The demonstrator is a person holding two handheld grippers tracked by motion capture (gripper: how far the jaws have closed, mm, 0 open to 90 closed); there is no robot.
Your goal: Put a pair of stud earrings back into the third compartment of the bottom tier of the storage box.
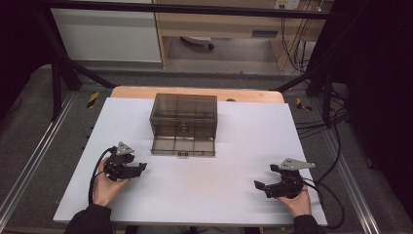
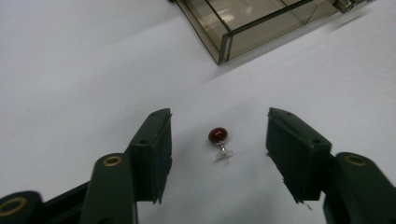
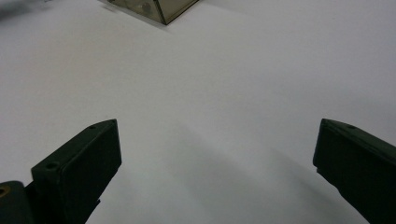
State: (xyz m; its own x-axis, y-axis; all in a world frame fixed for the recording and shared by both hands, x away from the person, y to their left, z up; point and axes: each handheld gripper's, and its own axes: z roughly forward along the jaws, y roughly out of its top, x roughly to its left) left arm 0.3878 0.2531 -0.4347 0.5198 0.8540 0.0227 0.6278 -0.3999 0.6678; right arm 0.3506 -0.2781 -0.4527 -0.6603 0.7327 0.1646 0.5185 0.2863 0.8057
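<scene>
The red-beaded earring (image 2: 219,141) lies on the white worktop (image 1: 204,190) near its front-left corner, between the jaws of the left gripper (image 2: 218,140), touching neither pad. That gripper stands about half open and grips nothing. The right gripper (image 3: 215,163), near the front-right corner, stands wide open and empty. The earring's clear fitting is hard to make out. A smoked-plastic drawer box (image 1: 183,124) stands toward the rear edge, its bottom drawer pulled out. Grey floor surrounds the table.

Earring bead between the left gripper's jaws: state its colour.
Dark red, glossy bead on a clear stud; the left gripper view shows it best.
</scene>
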